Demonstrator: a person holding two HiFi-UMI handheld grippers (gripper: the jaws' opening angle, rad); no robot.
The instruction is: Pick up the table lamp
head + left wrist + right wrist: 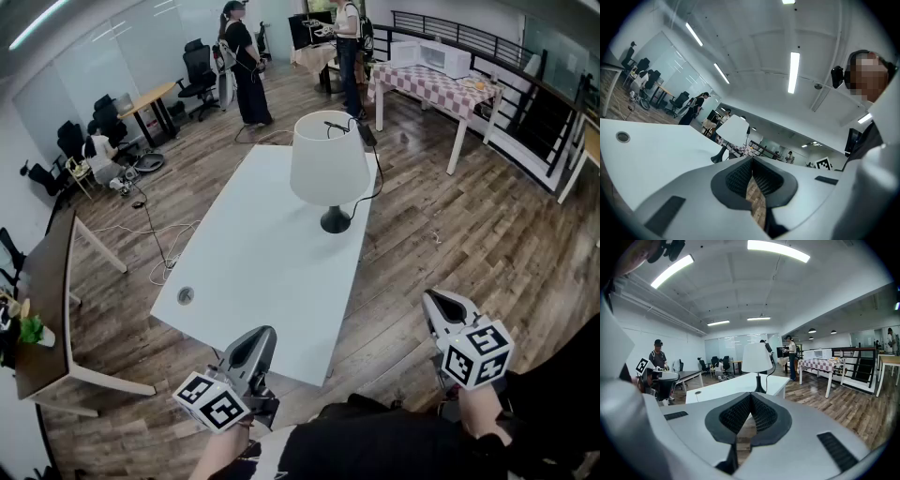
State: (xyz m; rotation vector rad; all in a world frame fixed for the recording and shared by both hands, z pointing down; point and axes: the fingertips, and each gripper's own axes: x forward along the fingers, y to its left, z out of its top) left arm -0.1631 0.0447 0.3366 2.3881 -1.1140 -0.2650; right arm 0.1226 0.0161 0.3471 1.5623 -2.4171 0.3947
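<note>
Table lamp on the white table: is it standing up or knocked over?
Upright. The table lamp stands on its dark round base on the white table, shade straight above it.

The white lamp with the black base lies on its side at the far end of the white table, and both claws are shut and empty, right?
No. The white-shaded lamp with the black base stands upright, as the head view shows. It is at the far end of the long white table, and the left claw and right claw are shut and empty.
</note>
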